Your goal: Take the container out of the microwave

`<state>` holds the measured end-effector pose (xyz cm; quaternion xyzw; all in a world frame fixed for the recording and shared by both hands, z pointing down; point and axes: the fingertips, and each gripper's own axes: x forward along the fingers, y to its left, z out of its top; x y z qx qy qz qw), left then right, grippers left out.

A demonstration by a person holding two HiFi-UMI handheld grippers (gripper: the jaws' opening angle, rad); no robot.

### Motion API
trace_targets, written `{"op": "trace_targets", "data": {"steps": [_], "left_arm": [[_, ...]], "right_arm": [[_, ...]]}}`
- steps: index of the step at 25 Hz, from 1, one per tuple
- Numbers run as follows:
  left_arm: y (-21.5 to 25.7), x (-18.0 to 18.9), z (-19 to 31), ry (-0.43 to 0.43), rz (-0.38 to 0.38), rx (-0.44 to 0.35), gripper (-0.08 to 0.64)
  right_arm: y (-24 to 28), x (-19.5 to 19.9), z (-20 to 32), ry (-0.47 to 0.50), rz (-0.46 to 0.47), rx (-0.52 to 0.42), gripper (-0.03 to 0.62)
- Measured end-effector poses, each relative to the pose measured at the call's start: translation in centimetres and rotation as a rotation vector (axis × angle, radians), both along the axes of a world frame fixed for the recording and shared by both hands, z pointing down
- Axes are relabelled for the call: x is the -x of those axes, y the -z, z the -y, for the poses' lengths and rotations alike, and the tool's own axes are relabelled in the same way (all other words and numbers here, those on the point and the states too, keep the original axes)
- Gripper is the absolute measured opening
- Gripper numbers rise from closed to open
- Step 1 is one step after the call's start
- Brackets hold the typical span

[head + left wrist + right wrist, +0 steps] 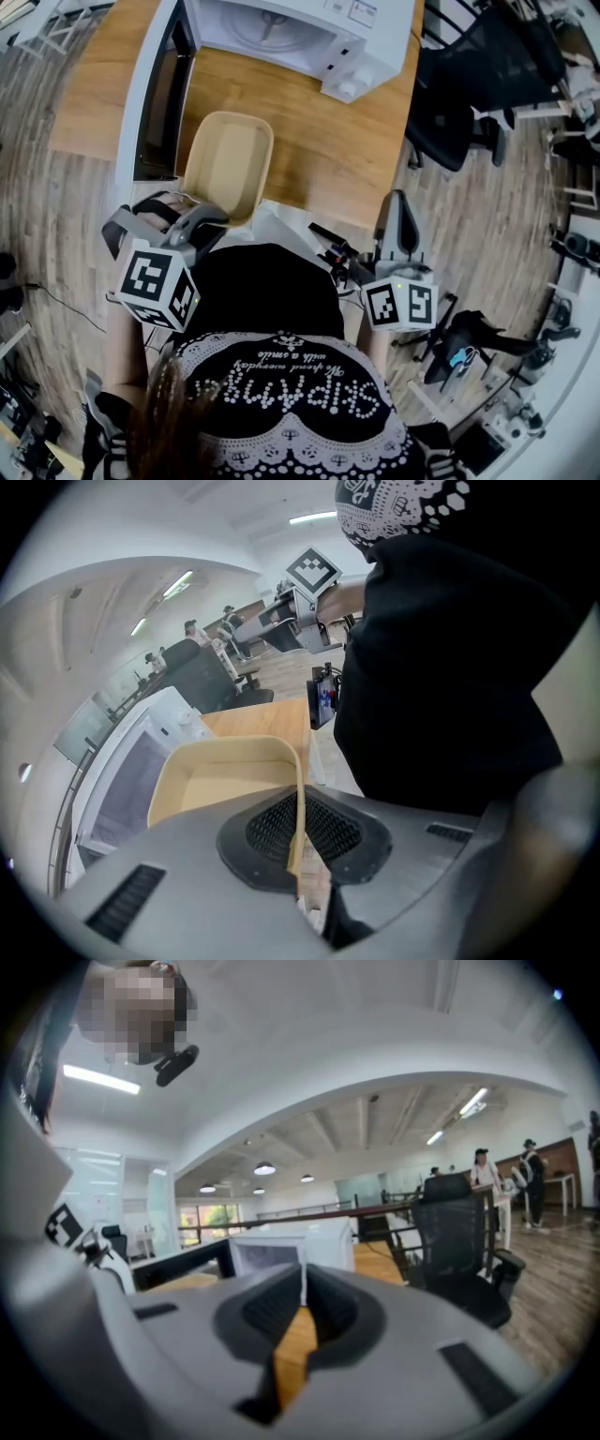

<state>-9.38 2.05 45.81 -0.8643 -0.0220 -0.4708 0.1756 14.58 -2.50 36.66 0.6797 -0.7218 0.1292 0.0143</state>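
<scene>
Left gripper (298,841): fingers pinch the near wall of the beige plastic container (228,161), with the rim standing between the pads. The container sits centre left in the head view, outside the white microwave (309,37) at the top edge and just right of its open door (155,94). It is over the wooden table (328,141); cannot tell if it rests there. Its inside looks bare. Right gripper (398,202), right of centre: fingers pressed together, nothing between them. Black office chair (469,80) at upper right.
</scene>
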Motion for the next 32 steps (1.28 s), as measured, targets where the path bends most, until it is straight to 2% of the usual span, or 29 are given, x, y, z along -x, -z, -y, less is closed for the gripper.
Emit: {"op": "trace_targets", "data": {"steps": [13,21,32], "left_arm": [[-0.8,2.0,-1.1,0.016,0.021,-0.036,0.040],[-0.3,1.0,-0.3,0.013,-0.004,-0.052,0.040],[-0.6,-0.1,-1.1,-0.010,-0.011,-0.029,0.040]], "right_arm": [[-0.8,1.8,-3.1,-0.012,-0.017,0.023,0.037],[-0.6,2.1,-3.1,-0.020,-0.029,0.016,0.036],[-0.1,2.6,-3.5,-0.005,-0.061,0.019,0.035]]}}
